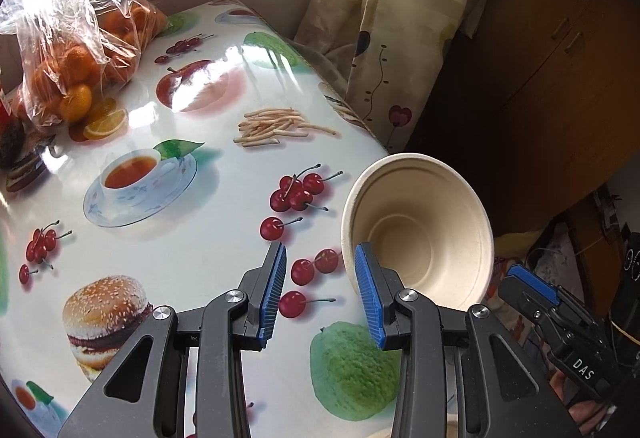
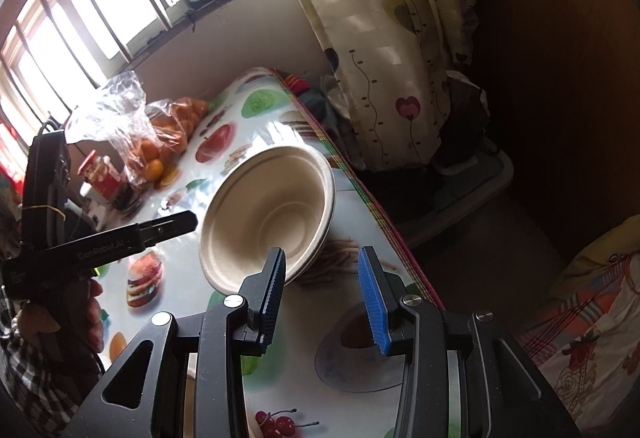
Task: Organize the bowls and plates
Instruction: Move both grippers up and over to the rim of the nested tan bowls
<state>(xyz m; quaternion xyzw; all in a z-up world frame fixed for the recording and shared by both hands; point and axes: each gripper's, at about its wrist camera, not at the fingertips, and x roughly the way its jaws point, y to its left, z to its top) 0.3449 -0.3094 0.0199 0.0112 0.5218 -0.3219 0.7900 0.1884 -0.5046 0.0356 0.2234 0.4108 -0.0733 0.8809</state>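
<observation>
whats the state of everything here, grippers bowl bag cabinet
left gripper: open, nothing between its fingers
right gripper: open, nothing between its fingers
bowl: empty, tipped on its side with its opening toward both cameras; what supports it is unclear
bag of oranges: full, resting on the table, top loose
cabinet doors: shut
</observation>
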